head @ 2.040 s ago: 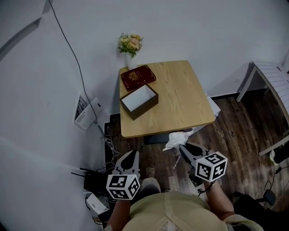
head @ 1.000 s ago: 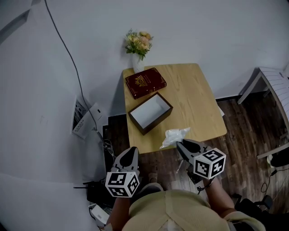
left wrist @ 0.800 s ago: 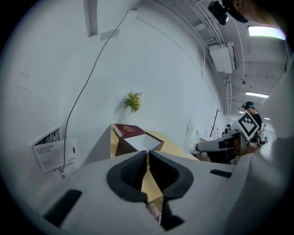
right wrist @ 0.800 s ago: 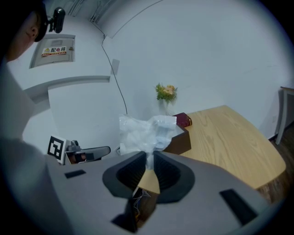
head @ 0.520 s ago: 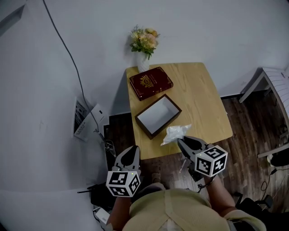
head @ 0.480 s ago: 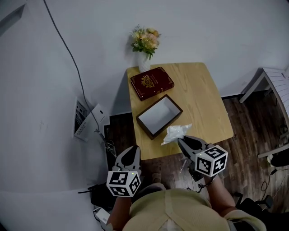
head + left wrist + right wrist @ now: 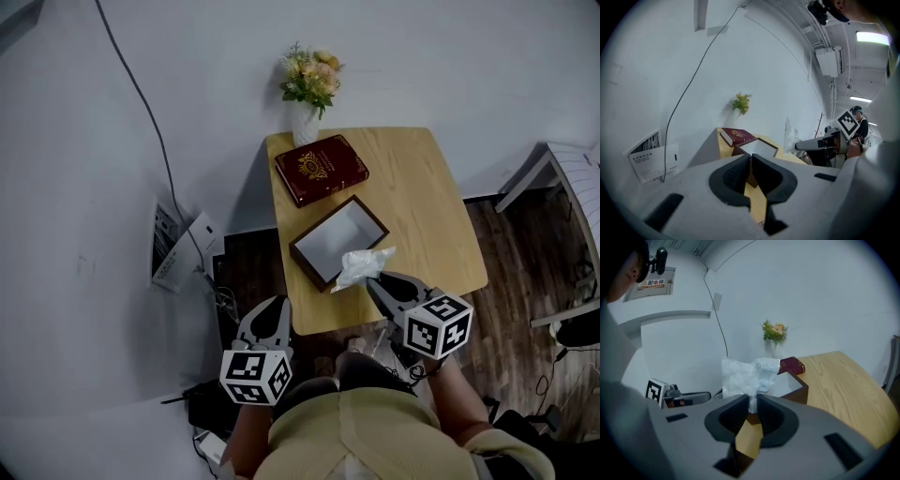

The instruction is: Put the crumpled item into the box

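**White wad held at the box's near rim**

The right gripper (image 7: 368, 279) is clenched on the crumpled wad (image 7: 365, 263), a pale, filmy thing. In the right gripper view only its lower tail sits pinched between the pads, and the rest billows up above the jaws. From overhead the wad overlaps the near rim of the open box (image 7: 314, 274); how high it hangs over that rim I cannot tell. The box sits towards the near left corner of the table (image 7: 427, 211), turned at an angle to the edges, with its pale floor bare where it shows.

In the right gripper view the wad blocks the left part of the box and the lower part of the vase (image 7: 305, 125).

The left gripper (image 7: 272, 307) hangs off the table's near left corner, over the floor, jaws pressed together on nothing.

A dark red book (image 7: 321, 169) lies at the far left corner, just beyond the box; its cover print is too small to read. The flowers (image 7: 312, 75) stand behind it against the wall. A white slatted piece of furniture (image 7: 562, 169) is cut off at the right.
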